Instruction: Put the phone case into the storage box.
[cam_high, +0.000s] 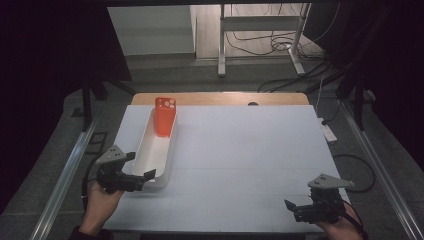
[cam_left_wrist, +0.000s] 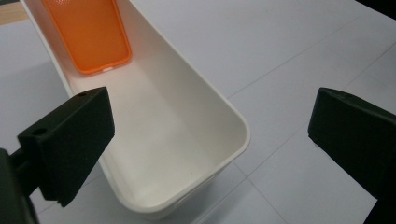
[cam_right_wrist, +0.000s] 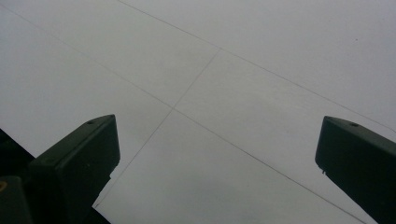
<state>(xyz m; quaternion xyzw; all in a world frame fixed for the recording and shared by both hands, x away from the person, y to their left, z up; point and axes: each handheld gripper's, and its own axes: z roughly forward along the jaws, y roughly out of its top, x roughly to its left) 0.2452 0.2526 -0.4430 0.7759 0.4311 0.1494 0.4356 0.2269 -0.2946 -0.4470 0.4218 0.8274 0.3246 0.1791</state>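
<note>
Table: the white table (cam_high: 240, 150) takes most of the high view; thin grid lines run across its top, and a wooden strip shows along its far edge.
Tray: the long white tray (cam_high: 159, 150) lies on the left part of the table, its length going from near to far. In the left gripper view its rounded near end (cam_left_wrist: 187, 154) is just in front of the jaws, and its inside is bare on the near side.
Phone case: the orange phone case (cam_high: 164, 116) stands in the far end of the tray, leaning against the far wall, with the camera cut-out at the top. In the left gripper view its lower part (cam_left_wrist: 91, 35) rests on the tray bottom.
Left gripper: the left gripper (cam_high: 148, 175) is held at the near end of the tray, just beside the rim. Its jaws are wide apart and hold nothing.
Right gripper: the right gripper (cam_high: 289, 205) is at the near right corner of the table, well apart from the tray. Its jaws are also wide apart, over the bare table surface.
</note>
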